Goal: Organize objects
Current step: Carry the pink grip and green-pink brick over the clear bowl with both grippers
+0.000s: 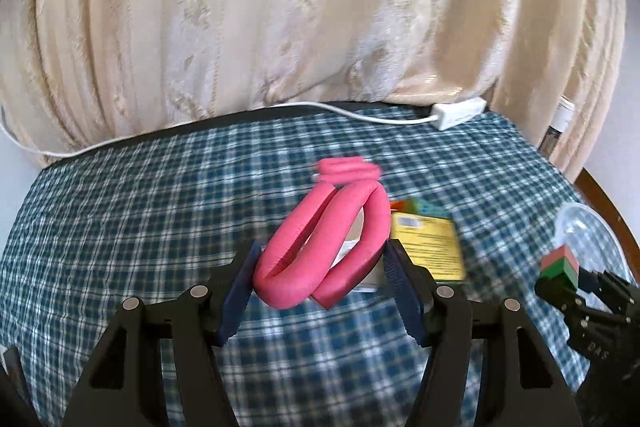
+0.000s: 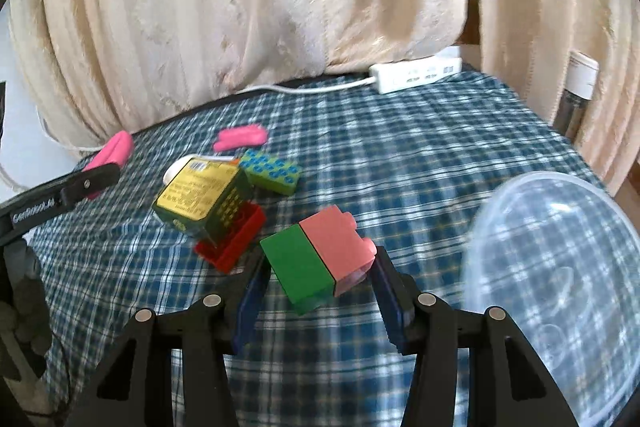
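Observation:
My left gripper (image 1: pixel 320 267) is shut on a folded pink foam roller (image 1: pixel 324 247) and holds it above the checked tablecloth (image 1: pixel 140 207). A second pink roller (image 1: pixel 347 170) lies beyond it on the cloth. My right gripper (image 2: pixel 318 277) is shut on a green and pink block stack (image 2: pixel 320 259), held above the cloth beside a clear plastic bowl (image 2: pixel 560 291). The right gripper with its blocks also shows at the right edge of the left wrist view (image 1: pixel 560 267).
A yellow and green box (image 2: pixel 204 199) leans on a red brick (image 2: pixel 236 239), with a green brick with blue studs (image 2: pixel 272 171) behind it. A white power strip (image 2: pixel 416 73) and cable lie at the table's far edge. A cream curtain (image 2: pixel 260 7) hangs behind.

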`<state>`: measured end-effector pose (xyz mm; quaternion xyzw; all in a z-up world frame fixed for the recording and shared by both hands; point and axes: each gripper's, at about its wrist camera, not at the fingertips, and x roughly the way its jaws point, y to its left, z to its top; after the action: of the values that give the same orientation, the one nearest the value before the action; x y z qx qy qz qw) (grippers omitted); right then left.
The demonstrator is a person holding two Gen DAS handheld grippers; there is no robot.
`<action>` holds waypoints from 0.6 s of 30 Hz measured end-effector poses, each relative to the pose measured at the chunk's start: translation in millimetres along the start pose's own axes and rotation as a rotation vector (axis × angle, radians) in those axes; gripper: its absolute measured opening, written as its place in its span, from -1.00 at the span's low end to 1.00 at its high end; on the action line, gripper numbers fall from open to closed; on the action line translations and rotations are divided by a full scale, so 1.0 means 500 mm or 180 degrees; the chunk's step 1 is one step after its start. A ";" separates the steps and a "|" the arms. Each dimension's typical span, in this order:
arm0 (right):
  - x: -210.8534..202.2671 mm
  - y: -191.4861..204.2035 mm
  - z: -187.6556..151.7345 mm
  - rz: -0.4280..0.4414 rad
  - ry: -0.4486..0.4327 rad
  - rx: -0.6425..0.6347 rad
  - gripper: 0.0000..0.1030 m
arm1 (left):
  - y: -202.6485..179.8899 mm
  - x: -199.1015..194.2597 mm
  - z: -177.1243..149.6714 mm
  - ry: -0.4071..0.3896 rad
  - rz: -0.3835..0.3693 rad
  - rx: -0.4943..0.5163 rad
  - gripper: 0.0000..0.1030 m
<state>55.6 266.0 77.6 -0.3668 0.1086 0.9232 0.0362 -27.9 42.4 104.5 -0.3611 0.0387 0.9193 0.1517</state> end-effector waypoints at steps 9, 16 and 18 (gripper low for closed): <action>-0.065 -0.111 -0.009 -0.0258 -0.0192 0.0300 0.05 | -0.114 -0.022 0.001 0.0004 -0.0231 0.0256 0.25; -0.097 -0.211 -0.027 -0.0451 -0.0261 0.0559 0.05 | -0.209 -0.023 0.002 0.0073 -0.0412 0.0425 0.25; -0.104 -0.239 -0.033 -0.0498 -0.0259 0.0617 0.05 | -0.236 -0.020 0.003 0.0098 -0.0482 0.0460 0.25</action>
<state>122.0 379.1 80.8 -0.3312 0.1669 0.9169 0.1477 14.1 152.4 116.9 -0.3652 0.0798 0.8943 0.2457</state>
